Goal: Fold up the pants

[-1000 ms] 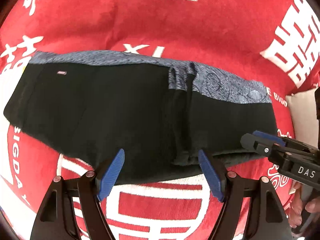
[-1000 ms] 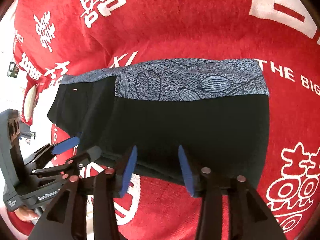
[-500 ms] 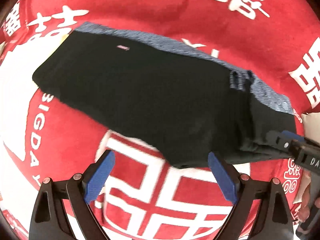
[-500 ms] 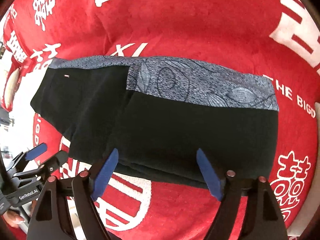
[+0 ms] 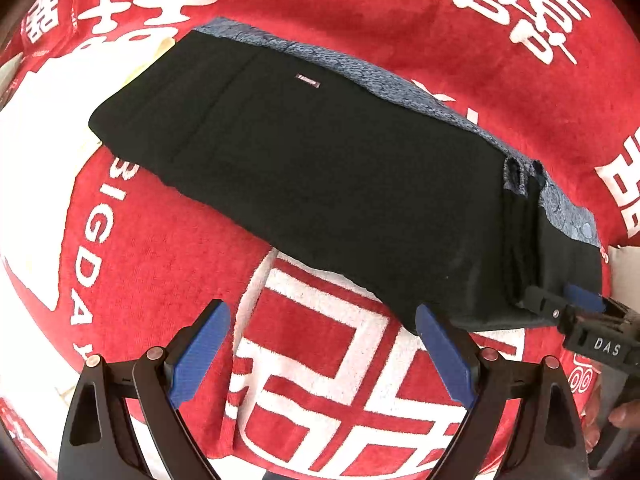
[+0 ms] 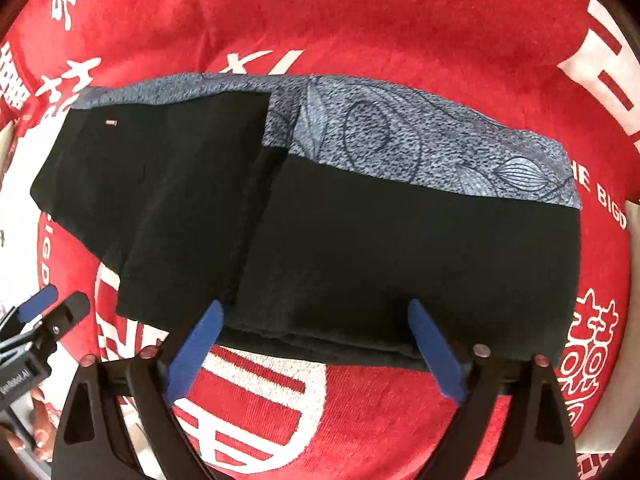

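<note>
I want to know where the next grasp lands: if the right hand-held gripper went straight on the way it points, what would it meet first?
Most likely the near folded edge of the black pants. The right hand-held gripper stands open across that edge; how far above it hangs is unclear.

The folded black pants point(image 6: 360, 248) lie flat across the middle of the red printed cloth point(image 6: 360, 20). Bare cloth rings them on every side. At the near edge, the right tongs point(image 6: 316, 344) and the left tongs point(image 5: 324, 352) crowd the hem.
</note>
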A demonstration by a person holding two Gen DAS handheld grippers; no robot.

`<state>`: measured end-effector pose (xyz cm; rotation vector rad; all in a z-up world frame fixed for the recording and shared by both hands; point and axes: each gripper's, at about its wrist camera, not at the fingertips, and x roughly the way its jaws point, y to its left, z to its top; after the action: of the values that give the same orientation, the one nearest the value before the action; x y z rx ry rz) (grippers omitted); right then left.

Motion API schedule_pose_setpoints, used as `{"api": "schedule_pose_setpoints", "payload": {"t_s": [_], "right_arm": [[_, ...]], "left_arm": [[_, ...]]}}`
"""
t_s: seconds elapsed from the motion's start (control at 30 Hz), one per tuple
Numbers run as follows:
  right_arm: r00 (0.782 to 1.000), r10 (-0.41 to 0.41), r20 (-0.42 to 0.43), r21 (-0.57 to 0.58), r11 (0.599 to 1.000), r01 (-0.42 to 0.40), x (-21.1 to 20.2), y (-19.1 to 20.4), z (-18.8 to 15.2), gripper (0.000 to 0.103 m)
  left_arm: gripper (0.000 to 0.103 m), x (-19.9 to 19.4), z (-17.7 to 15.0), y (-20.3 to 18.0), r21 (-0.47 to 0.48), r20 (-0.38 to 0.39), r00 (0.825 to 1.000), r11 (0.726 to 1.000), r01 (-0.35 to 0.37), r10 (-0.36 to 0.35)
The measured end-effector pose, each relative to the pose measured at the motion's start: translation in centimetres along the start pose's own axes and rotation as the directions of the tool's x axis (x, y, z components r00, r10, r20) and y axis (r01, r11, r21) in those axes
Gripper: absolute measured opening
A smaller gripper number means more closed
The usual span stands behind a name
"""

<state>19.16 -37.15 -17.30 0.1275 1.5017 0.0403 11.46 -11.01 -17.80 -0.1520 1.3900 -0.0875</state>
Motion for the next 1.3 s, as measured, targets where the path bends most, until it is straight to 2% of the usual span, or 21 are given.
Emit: {"api": "schedule_pose_setpoints", "payload": {"t_s": [0.13,0.23,0.37,0.5,0.57,0.7,0.8,1.0,1.1,1.13,1.17,1.2,1.23,1.3], "right_arm": [[1.0,-0.009,-0.009,0.005,1.0,0.009,0.5,0.2,0.1,0.102],[0.999,-0.034,-0.011,-0.001,0.999,0.034,1.0,0.7,0.2,0.103],[0.998,-0.064,-0.003,-0.027,0.998,0.064,1.2,1.1,-0.1,0.103],[0.997,-0.076,0.006,-0.044,0.996,0.076,1.4,1.3,-0.2,0.103],[0.997,-0.083,0.008,-0.045,0.996,0.083,1.4,1.5,-0.5,0.103],[0.995,-0.1,0.008,-0.045,0.994,0.1,1.6,2.0,-0.5,0.103],[0.994,-0.106,0.007,-0.047,0.993,0.106,1.5,2.2,-0.2,0.103],[0.994,-0.113,0.006,-0.047,0.992,0.114,1.7,2.6,-0.1,0.103],[0.993,-0.116,0.004,-0.045,0.992,0.116,2.3,2.9,0.4,0.103],[0.993,-0.115,0.004,-0.043,0.992,0.115,2.4,2.9,0.5,0.103],[0.994,-0.113,0.005,-0.042,0.993,0.113,2.5,2.9,0.5,0.103],[0.994,-0.113,0.004,-0.041,0.993,0.113,2.5,2.8,0.5,0.103],[0.994,-0.113,0.006,-0.041,0.993,0.113,2.6,2.9,0.5,0.103],[0.994,-0.113,0.006,-0.043,0.993,0.114,2.2,2.8,0.1,0.103]], "left_arm": [[0.095,-0.4,0.5,1.5,-0.04,0.022,0.998,0.997,0.058,-0.058],[0.095,-0.6,1.4,3.9,-0.109,0.059,0.991,0.986,0.125,-0.119],[0.095,-0.7,2.9,8.2,-0.224,0.13,0.977,0.956,0.192,-0.166],[0.095,-0.3,4.2,12.5,-0.323,0.202,0.959,0.911,0.256,-0.197],[0.095,0.2,4.7,14.2,-0.358,0.239,0.944,0.884,0.302,-0.226],[0.095,1.8,5.3,16.1,-0.392,0.263,0.921,0.841,0.374,-0.288],[0.095,2.9,5.6,16.3,-0.407,0.291,0.893,0.801,0.439,-0.342],[0.095,3.7,6.8,16.7,-0.393,0.353,0.824,0.729,0.56,-0.443],[0.095,3.2,7.6,16.4,-0.378,0.366,0.812,0.725,0.576,-0.454],[0.095,2.7,8.0,16.0,-0.351,0.389,0.796,0.725,0.593,-0.464],[0.095,2.4,8.2,15.8,-0.333,0.401,0.788,0.727,0.601,-0.468],[0.095,2.3,8.4,15.4,-0.319,0.403,0.792,0.74,0.592,-0.459],[0.095,2.8,8.7,15.1,-0.326,0.385,0.813,0.759,0.563,-0.438],[0.095,4.2,9.0,15.0,-0.361,0.34,0.84,0.766,0.532,-0.423]]}}
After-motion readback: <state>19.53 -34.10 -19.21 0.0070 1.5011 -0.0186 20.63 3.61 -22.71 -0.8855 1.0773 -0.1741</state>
